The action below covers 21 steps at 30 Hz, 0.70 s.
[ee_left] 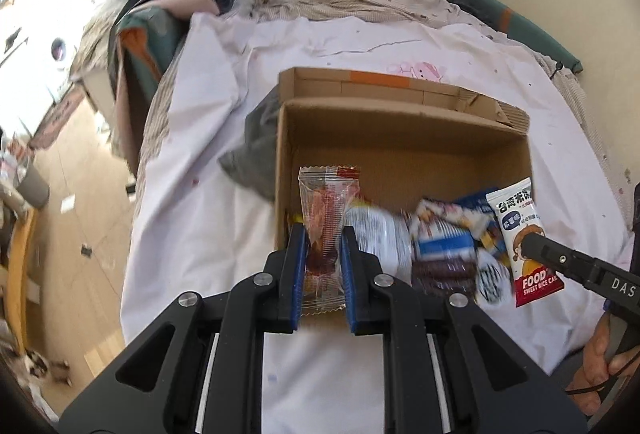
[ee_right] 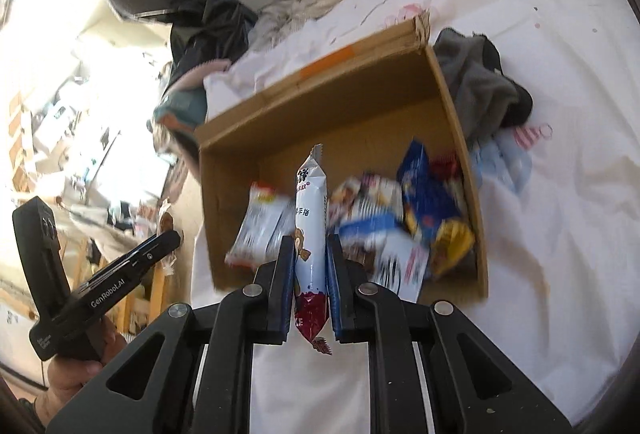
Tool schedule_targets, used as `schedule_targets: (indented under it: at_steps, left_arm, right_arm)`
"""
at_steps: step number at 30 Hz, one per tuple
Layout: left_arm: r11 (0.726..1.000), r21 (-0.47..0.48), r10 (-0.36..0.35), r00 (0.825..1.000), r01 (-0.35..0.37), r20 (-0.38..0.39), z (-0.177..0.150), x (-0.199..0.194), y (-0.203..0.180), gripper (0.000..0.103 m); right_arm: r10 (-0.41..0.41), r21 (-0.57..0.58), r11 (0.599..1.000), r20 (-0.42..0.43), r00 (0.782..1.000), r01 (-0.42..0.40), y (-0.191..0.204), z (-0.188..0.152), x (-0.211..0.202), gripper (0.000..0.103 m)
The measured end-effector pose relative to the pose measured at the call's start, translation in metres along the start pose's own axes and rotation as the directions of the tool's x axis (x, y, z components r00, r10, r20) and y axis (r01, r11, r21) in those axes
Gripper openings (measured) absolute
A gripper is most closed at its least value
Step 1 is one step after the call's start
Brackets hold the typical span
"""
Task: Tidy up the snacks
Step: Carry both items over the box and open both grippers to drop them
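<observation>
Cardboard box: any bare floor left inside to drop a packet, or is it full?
The cardboard box has bare floor along its far wall, below the orange tape strip. The near half is crowded with the loose snack packets. Outside, the white sheet between the box and the bed's floor-side edge is free.

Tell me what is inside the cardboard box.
The cardboard box holds a loose pile of wrapped snacks at its near end; the far end shows bare floor. Whatever lies beneath the pile is covered, and blur hides most labels.

left claw (ee_left: 322, 234) clamped, right claw (ee_right: 310, 244) clamped, angled downward
</observation>
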State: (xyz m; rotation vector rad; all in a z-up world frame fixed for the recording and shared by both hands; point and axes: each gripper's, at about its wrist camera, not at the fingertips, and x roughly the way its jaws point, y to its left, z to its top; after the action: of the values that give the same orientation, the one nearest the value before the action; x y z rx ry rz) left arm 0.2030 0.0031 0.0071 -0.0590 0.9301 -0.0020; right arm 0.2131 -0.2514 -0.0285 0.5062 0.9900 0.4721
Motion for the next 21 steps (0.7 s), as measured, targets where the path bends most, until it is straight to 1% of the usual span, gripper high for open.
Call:
schedule_targets:
  at_steps: [3, 5, 7, 10, 12, 18, 21]
  left_arm:
    - [1.000, 0.008, -0.013, 1.000, 0.013, 0.026, 0.001, 0.016, -0.002, 0.014]
    - [0.999, -0.031, -0.026, 1.000, 0.026, 0.003, 0.000, 0.026, 0.001, 0.014]
    - [0.996, -0.076, -0.052, 0.998, 0.051, -0.018, -0.001, 0.031, 0.007, 0.014]
    - [0.994, -0.091, -0.064, 0.998, 0.061, -0.023, 0.000, 0.034, 0.009, 0.014]
    - [0.994, -0.083, -0.070, 0.997, 0.068, -0.023, -0.001, 0.035, 0.007, 0.014]
    - [0.999, -0.033, -0.030, 1.000, 0.030, -0.005, -0.003, 0.034, -0.001, 0.016]
    - [1.000, -0.013, -0.019, 1.000, 0.019, 0.006, -0.005, 0.032, -0.006, 0.017]
  right_arm:
    - [-0.005, 0.030, 1.000, -0.007, 1.000, 0.005, -0.011, 0.001, 0.009, 0.016]
    - [-0.029, 0.018, 0.999, -0.008, 1.000, 0.029, -0.013, 0.002, 0.013, 0.016]
    - [-0.050, 0.003, 0.999, 0.015, 0.999, 0.050, -0.012, 0.001, 0.012, 0.016]
    - [-0.065, -0.006, 0.998, 0.030, 0.997, 0.065, -0.014, 0.002, 0.013, 0.016]
    - [-0.063, 0.011, 0.998, 0.034, 0.997, 0.062, -0.017, 0.002, 0.014, 0.016]
    - [-0.061, 0.006, 0.998, 0.027, 0.998, 0.061, -0.015, 0.001, 0.016, 0.017]
    - [-0.074, -0.001, 0.997, 0.017, 0.997, 0.074, -0.014, 0.000, 0.018, 0.020]
